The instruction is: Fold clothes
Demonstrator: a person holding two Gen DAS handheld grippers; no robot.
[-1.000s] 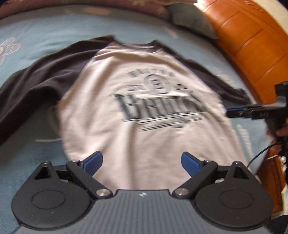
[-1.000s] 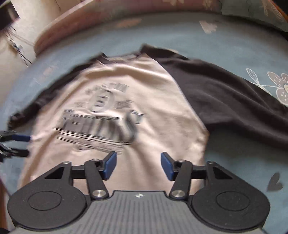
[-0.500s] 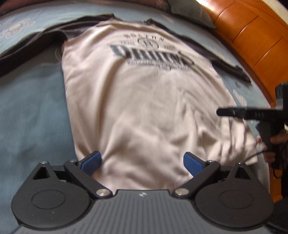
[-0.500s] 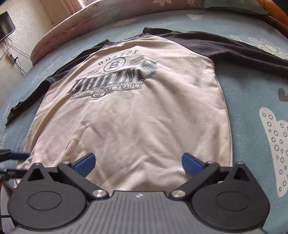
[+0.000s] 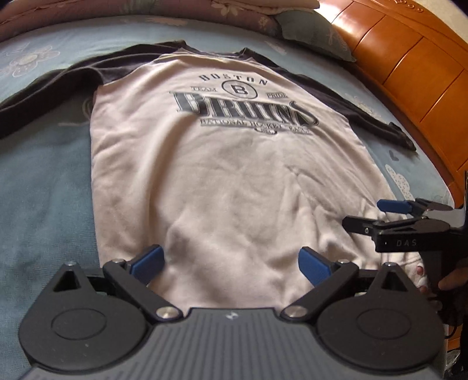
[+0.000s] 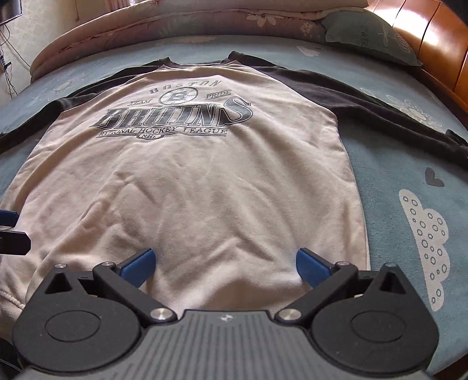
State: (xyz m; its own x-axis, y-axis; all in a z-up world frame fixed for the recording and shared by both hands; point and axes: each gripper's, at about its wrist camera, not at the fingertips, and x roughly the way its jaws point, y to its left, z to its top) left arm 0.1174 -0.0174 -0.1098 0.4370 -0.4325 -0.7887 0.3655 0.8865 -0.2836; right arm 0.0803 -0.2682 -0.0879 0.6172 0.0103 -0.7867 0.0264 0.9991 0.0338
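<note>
A white sweatshirt (image 5: 222, 181) with dark sleeves and a "Boston Bruins" print lies flat, front up, on the bed. Its collar points away from me and its sleeves are spread to both sides. My left gripper (image 5: 231, 260) hangs open over the left part of the bottom hem, with only cloth below its blue pads. My right gripper (image 6: 225, 260) is open wide over the right part of the hem (image 6: 234, 286). In the left wrist view the right gripper (image 5: 377, 216) shows side-on at the shirt's lower right corner. The left gripper (image 6: 10, 231) peeks in at the left edge of the right wrist view.
The blue patterned bedsheet (image 6: 395, 181) surrounds the shirt. A wooden headboard (image 5: 409, 73) runs along the right side, with a grey-green pillow (image 5: 316, 32) beside it. A rolled quilt (image 6: 146, 26) lies along the far edge. A person's hand (image 5: 450, 280) holds the right gripper.
Both grippers have drawn back from the chest print to the bottom hem and sunk lower. The right gripper's jaws have spread wider than a second ago.
</note>
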